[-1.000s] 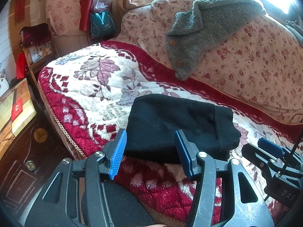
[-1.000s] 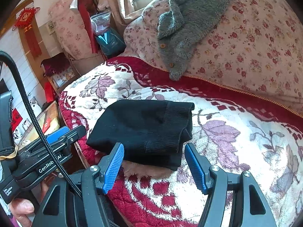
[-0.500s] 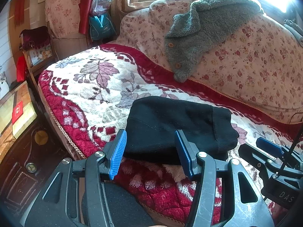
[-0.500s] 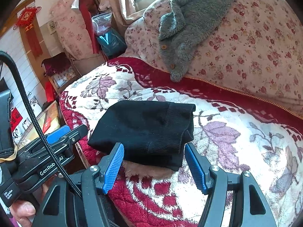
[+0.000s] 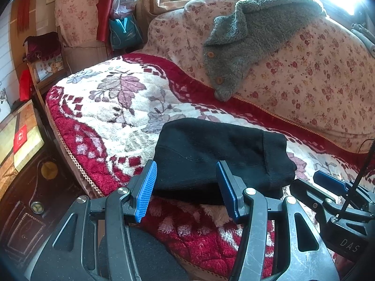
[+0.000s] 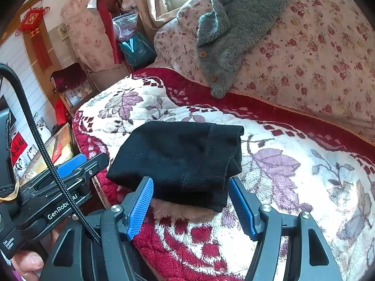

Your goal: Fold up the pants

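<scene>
We see the black pants [image 5: 220, 157] lying as a compact folded bundle on the flowered blanket [image 5: 112, 103] of the bed, close to its near edge. In the left wrist view the bundle sits at about twelve to one o'clock from the left gripper [image 5: 185, 187], just beyond the tips; its long axis runs across the view from nine to three o'clock, with the ribbed cuff end off at three. In the right wrist view the same bundle lies at about eleven to twelve o'clock from the right gripper [image 6: 191, 201], and the ribbed end is the part nearest that tool. Both sets of jaws stand open and hold nothing; no cloth is pressed by the blue pads. We judge the two hands about equally near, the left facing the plain end and the right the ribbed end. The fold looks finished or nearly so.
</scene>
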### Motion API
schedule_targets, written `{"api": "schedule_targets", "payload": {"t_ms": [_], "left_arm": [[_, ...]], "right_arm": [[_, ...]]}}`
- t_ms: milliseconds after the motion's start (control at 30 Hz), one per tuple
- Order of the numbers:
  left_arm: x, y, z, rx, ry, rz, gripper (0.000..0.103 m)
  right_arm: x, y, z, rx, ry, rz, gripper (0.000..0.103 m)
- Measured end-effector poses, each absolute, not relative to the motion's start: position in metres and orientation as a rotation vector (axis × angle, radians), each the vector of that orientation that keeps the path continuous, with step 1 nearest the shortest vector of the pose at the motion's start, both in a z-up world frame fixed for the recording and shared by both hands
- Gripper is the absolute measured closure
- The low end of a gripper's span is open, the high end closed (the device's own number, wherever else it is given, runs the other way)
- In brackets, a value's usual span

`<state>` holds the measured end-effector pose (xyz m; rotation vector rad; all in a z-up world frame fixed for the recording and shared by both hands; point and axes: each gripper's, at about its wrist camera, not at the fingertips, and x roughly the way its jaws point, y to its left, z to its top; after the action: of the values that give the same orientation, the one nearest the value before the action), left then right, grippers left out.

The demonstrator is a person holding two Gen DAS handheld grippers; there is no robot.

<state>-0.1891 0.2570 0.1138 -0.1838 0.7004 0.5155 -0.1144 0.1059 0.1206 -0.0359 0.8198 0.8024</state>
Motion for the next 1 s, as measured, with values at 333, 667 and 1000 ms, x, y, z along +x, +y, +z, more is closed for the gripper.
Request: {"api": "schedule_targets", "payload": {"t_ms": [333, 667, 1000], "left_arm": [[-0.184, 0.266, 0.107, -0.196, 0.705, 0.521, 0.05], [-0.183, 0.272, 0.101, -0.206, 0.708, 0.528, 0.05], [-0.181, 0.271, 0.101, -0.196, 0.686, 0.531, 0.05]], "right_arm": [[-0.109, 0.114, 0.118, -0.048, 0.823, 0.807, 0.038], [-0.105, 0.119, 0.114, -0.052, 0.833, 0.809, 0.038], [-0.102, 0.123, 0.111, -0.058, 0.842, 0.808, 0.038]]}}
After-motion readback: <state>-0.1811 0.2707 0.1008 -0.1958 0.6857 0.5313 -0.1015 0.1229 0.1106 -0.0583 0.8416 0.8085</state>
